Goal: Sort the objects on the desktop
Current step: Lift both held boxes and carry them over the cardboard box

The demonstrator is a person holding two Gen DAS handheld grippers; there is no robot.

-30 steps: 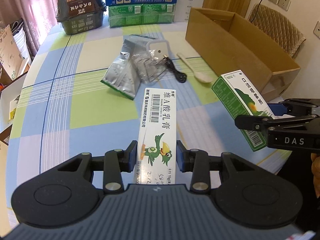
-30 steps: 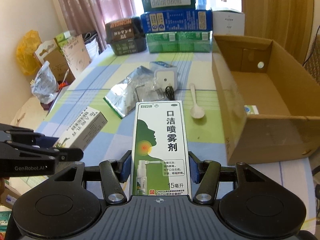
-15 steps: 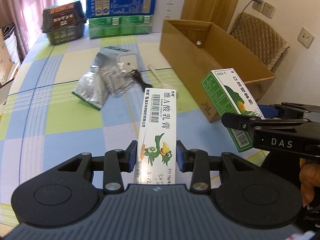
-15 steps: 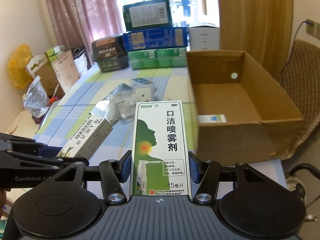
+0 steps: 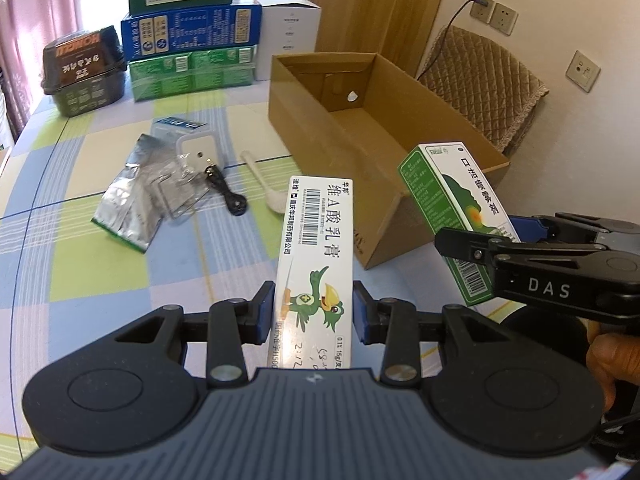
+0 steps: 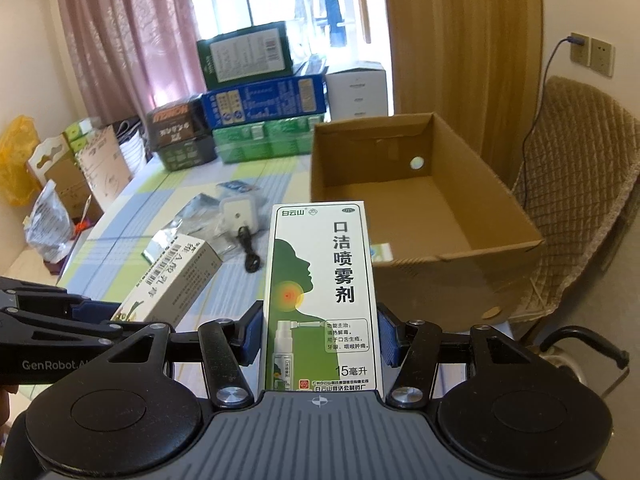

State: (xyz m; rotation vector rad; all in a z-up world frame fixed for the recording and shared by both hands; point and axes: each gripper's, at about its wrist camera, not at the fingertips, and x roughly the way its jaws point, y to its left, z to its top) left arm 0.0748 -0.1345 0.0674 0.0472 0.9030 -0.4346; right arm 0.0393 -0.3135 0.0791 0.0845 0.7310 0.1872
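My left gripper [image 5: 314,312] is shut on a long white ointment box [image 5: 320,240] with a green bird print, held above the table. My right gripper [image 6: 320,336] is shut on a green-and-white spray box [image 6: 324,288], held in front of the near left corner of the open cardboard box [image 6: 500,216]. Each view shows the other hand's load: the spray box [image 5: 452,208] at the right, the ointment box [image 6: 176,276] at the left. A small white-and-green packet [image 6: 380,251] lies inside the cardboard box [image 5: 304,128].
On the checked tablecloth [image 5: 100,280] lie a silver foil pouch [image 5: 128,204], a clear bag with a white charger [image 5: 196,152] and black cable [image 5: 224,192], and a white spoon [image 5: 264,184]. Stacked cartons [image 5: 192,36] and a dark noodle tub [image 5: 84,76] stand at the back. A padded chair [image 6: 580,184] stands right.
Both grippers have moved with their boxes toward the cardboard box and risen a little; the box now looms nearer and more central in both views. Both grips are unchanged.
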